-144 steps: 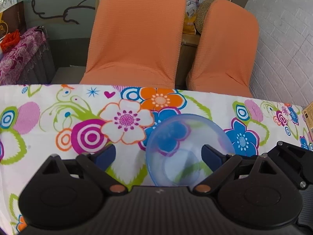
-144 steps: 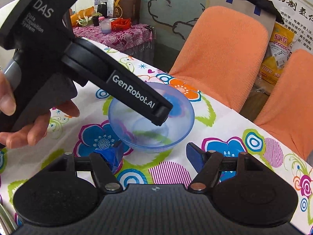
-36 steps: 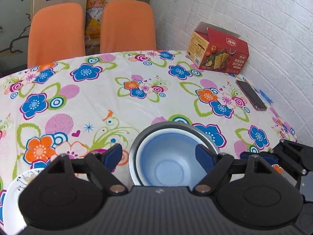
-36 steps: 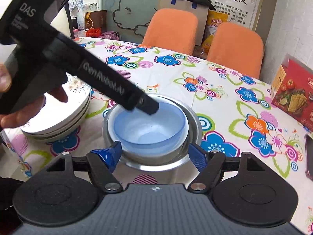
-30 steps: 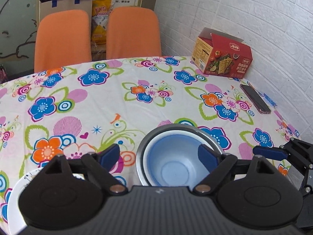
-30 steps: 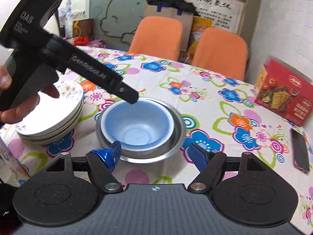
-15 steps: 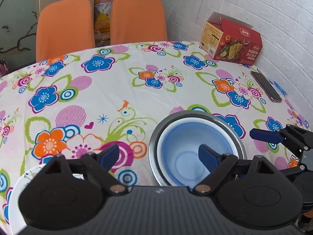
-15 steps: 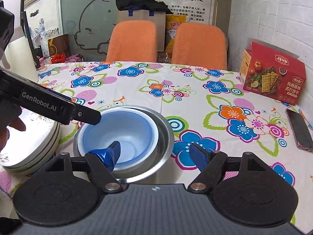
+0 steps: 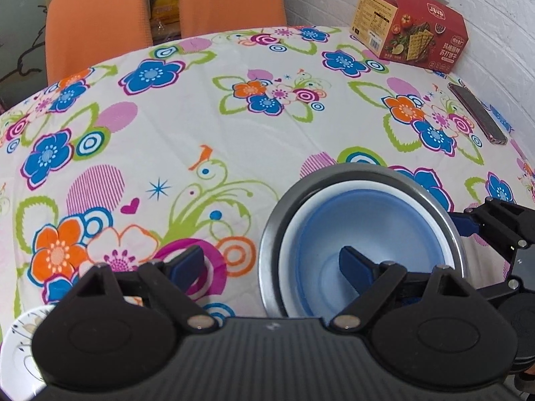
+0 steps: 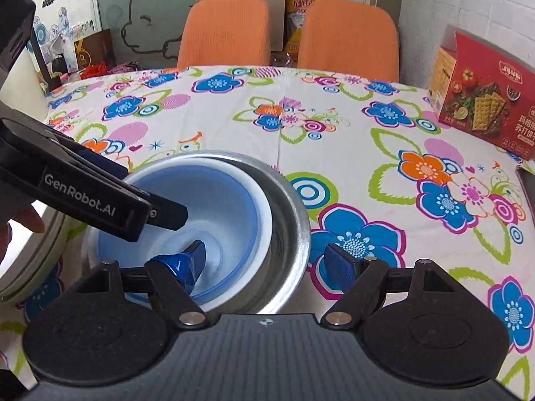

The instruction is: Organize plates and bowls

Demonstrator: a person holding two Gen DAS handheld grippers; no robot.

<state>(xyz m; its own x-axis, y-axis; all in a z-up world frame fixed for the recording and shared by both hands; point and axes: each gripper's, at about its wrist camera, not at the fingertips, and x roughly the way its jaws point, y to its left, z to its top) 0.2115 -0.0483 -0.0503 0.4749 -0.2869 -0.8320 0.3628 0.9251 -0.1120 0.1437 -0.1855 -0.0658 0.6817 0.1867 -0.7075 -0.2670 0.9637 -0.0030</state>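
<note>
A blue plastic bowl (image 9: 361,230) sits nested in a white bowl (image 9: 297,227), which sits in a steel bowl (image 9: 347,172) on the flowered tablecloth. The nest also shows in the right wrist view, with the blue bowl (image 10: 220,200) inside the steel bowl (image 10: 291,214). My left gripper (image 9: 271,262) is open, straddling the nest's left rim, its right finger over the blue bowl. My right gripper (image 10: 267,262) is open, straddling the nest's right rim, its left finger inside the blue bowl. A stack of white plates (image 10: 40,260) stands left of the bowls.
A red cracker box (image 9: 411,21) stands at the far right by the brick wall. A phone (image 9: 476,112) lies near the right edge. Two orange chairs (image 10: 227,30) stand behind the table. A white plate rim (image 9: 16,344) shows at the lower left.
The blue bowl was carried from the far side of the table and set into the steel bowl. In the last half second both grippers shifted so their fingers straddle the bowls' rims.
</note>
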